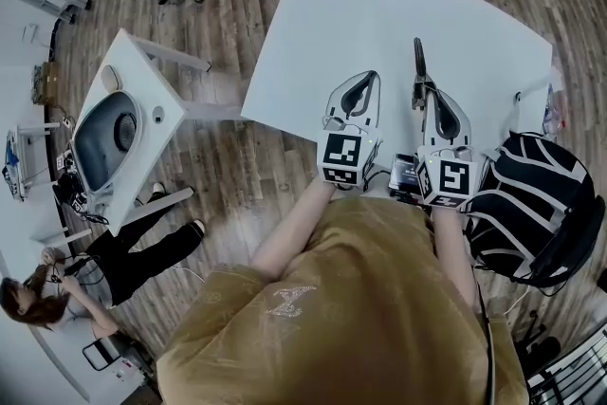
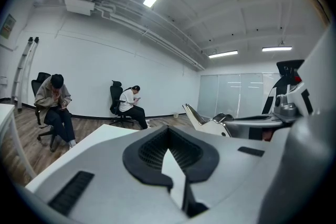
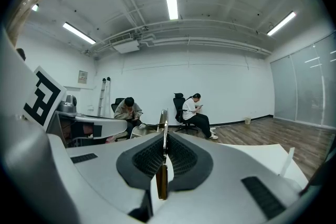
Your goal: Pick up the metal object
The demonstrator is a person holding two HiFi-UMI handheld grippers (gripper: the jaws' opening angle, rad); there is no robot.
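Note:
The metal object (image 1: 417, 69) is a thin, flat blade with a brown handle (image 3: 161, 182). My right gripper (image 1: 423, 96) is shut on it, and the blade sticks out past the jaw tips over the white table (image 1: 379, 14). In the right gripper view the blade (image 3: 164, 128) stands edge-on between the dark pads. My left gripper (image 1: 370, 77) hovers just to the left at the table's near edge, jaws together with nothing between them. From the left gripper view the shiny blade (image 2: 197, 116) shows off to the right, past the left gripper (image 2: 168, 132).
A black-and-white backpack (image 1: 537, 204) sits at my right. A small black device (image 1: 403, 174) lies between the gripper cubes. A low white stand with a round grey machine (image 1: 119, 133) is on the wooden floor to the left. People sit on chairs farther off.

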